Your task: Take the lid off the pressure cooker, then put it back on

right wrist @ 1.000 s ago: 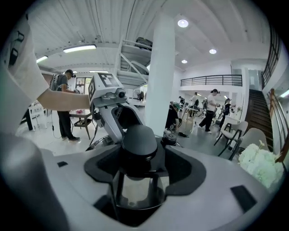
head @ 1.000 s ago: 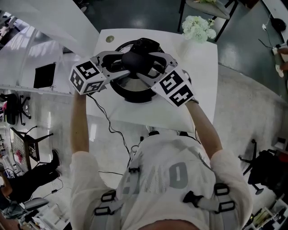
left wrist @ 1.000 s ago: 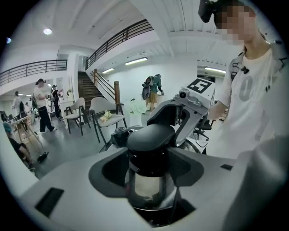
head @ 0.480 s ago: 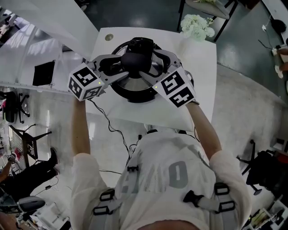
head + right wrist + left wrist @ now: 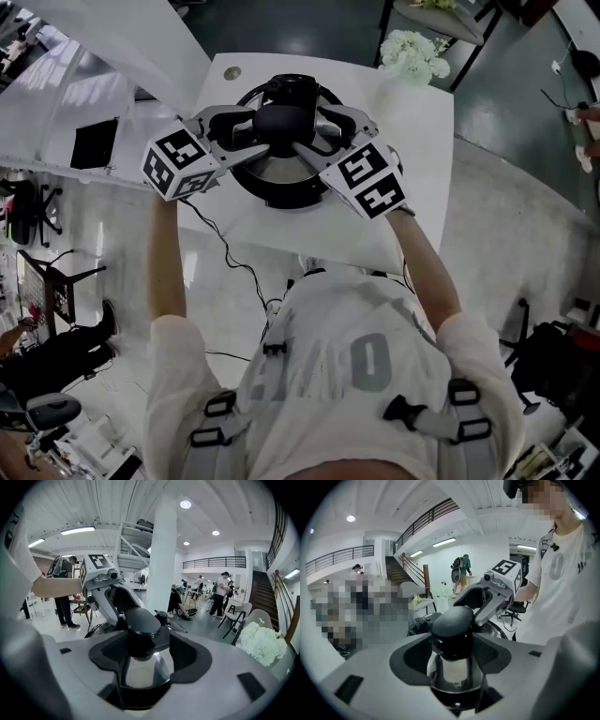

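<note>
A black and steel pressure cooker stands on a white table with its lid on. The lid's black knob sits at the centre, and a black handle block lies at the far rim. My left gripper comes in from the left and is shut on the knob. From the right, my right gripper holds the same knob; its jaws have just been closing on it. Shiny lid steel shows below the knob.
White flowers stand at the table's far right corner, also seen as flowers in the right gripper view. A small round disc lies at the far left corner. A black cable hangs off the near edge. A chair stands beyond the table.
Both grippers stay at the lid's knob. The lid still sits on the cooker, and neither has visibly moved on the table.
</note>
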`<state>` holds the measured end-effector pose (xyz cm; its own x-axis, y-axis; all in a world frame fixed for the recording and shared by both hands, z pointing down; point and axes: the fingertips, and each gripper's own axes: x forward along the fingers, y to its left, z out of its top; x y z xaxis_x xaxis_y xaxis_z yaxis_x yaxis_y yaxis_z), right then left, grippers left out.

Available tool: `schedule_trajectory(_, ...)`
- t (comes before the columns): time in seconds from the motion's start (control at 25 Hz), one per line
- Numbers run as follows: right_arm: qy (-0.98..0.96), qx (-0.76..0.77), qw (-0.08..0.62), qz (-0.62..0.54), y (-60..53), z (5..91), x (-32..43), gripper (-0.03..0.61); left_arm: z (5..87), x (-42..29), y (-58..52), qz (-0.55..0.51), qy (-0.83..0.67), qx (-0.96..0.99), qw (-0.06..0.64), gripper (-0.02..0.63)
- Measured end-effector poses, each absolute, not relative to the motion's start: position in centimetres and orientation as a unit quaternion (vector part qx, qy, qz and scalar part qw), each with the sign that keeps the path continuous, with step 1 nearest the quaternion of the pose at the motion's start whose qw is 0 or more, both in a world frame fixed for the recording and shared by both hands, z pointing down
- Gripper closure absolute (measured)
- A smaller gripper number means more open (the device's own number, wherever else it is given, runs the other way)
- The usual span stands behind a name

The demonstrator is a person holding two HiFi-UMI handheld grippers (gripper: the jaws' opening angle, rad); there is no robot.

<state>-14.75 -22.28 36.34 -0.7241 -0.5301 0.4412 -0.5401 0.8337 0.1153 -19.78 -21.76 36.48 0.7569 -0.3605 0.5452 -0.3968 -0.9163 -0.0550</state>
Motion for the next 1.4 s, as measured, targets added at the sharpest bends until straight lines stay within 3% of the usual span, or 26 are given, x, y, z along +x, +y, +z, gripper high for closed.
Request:
schedule_trajectory(0.08,-0.927,0.289,0.237,0.007,-22.3,36.3,-14.8,0.291,36.0,-19.1,-22.2,0.267,-0.204,0.941,0.035,0.347)
schedule_trajectory(0.24,-0.924,0.299,0.238,0.017,-22.7,36.5,-14.1,0.243,36.1,-19.1,-22.2,0.290,-0.209,0.933,0.029,0.348)
schedule_trajectory(0.52,-0.917,0.324,0.235,0.014,-23.5,36.3,-12.9,0.241,35.6,-20.1,-21.3,0.294,-0.212,0.931,0.037,0.410)
schedule_trajectory(0.84,-0.924,0.306,0.229,0.015,-23.4,36.4,-13.3,0.242,35.8,-20.0,-21.4,0.284,-0.226,0.931,0.034,0.408)
schedule_trajectory(1.04,-0.935,0.280,0.220,-0.008,-22.2,35.3,-13.9,0.299,35.6,-20.9,-22.2,0.278,-0.270,0.921,0.036,0.308)
schedule_trajectory(1.28,-0.942,0.297,0.154,-0.015,-23.3,30.5,-12.9,0.322,32.4,-21.9,-22.7,0.245,-0.328,0.912,0.031,0.308)
schedule_trajectory(1.4,-0.939,0.318,0.128,-0.028,-24.1,28.2,-12.1,0.354,27.7,-23.4,-23.2,0.177,-0.404,0.897,-0.021,0.308)
